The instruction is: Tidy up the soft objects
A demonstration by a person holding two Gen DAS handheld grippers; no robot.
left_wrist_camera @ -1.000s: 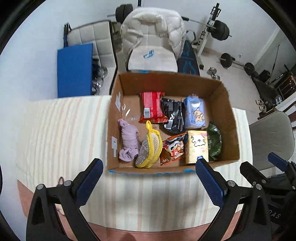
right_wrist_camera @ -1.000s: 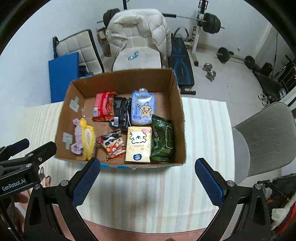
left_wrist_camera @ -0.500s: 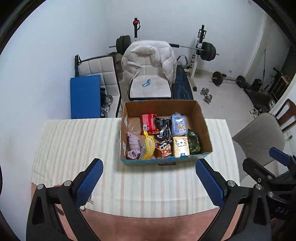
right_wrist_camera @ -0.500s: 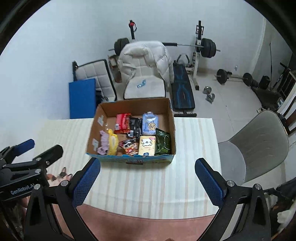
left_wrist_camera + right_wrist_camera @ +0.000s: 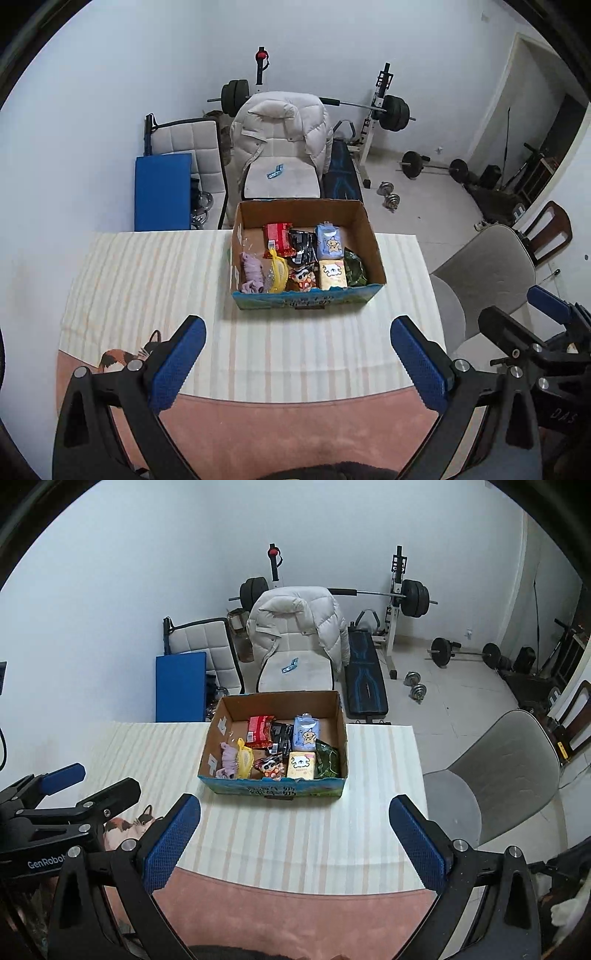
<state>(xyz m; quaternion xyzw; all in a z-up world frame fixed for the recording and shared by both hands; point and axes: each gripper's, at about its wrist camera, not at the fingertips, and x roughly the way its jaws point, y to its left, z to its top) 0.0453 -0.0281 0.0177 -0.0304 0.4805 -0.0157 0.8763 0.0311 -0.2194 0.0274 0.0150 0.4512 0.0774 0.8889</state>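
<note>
An open cardboard box (image 5: 373, 242) (image 5: 342, 738) stands at the far side of the striped table. Inside lie a lilac cloth (image 5: 250, 271) (image 5: 229, 758), a yellow sponge pouch (image 5: 277, 272) (image 5: 244, 761), a red packet (image 5: 277, 236), a black packet (image 5: 303, 246), a pale blue pack (image 5: 328, 242) (image 5: 306, 733), a yellow tissue pack (image 5: 332, 274) (image 5: 301, 765) and a green bag (image 5: 354, 268) (image 5: 327, 760). My left gripper (image 5: 297, 363) hangs open well short of the box, nothing between its fingers. My right gripper (image 5: 293, 840) is open and empty too, level with it.
The table wears a striped cloth (image 5: 147, 280) over a pink one (image 5: 288, 428). A grey chair (image 5: 506, 775) stands at the right. Behind the table are a chair with a white puffer jacket (image 5: 280, 125), a blue board (image 5: 162, 192) and weight-lifting gear (image 5: 410, 598).
Both grippers have pulled back and up from the box, which now looks much smaller and farther off. Both stay open and empty. The box contents have not shifted.
</note>
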